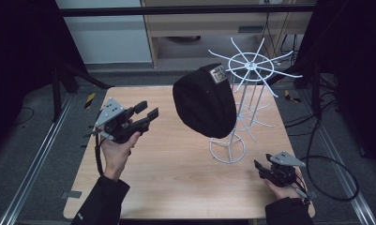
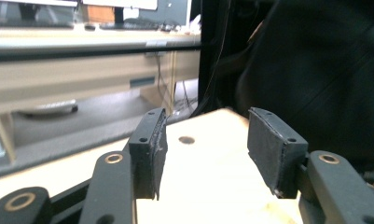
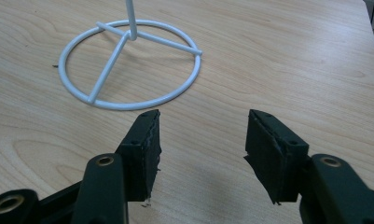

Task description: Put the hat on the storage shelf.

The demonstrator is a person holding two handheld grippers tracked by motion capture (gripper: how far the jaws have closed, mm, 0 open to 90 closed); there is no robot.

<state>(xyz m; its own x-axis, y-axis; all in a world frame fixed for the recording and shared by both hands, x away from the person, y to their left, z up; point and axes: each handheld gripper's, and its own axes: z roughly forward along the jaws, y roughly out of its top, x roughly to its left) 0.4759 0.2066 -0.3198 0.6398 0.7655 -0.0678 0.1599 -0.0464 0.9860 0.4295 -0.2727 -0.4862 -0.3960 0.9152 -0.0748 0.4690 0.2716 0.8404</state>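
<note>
The cap (image 1: 204,101) hangs on the white rack (image 1: 244,93) above the desk (image 1: 176,164), level with and just right of my left gripper (image 1: 146,112), whose jaws stand apart and empty. My right gripper (image 1: 260,168), also apart and empty, rests low beside the rack's base ring. In the left gripper view the cap is a dark blur, its edge and hook hidden.
</note>
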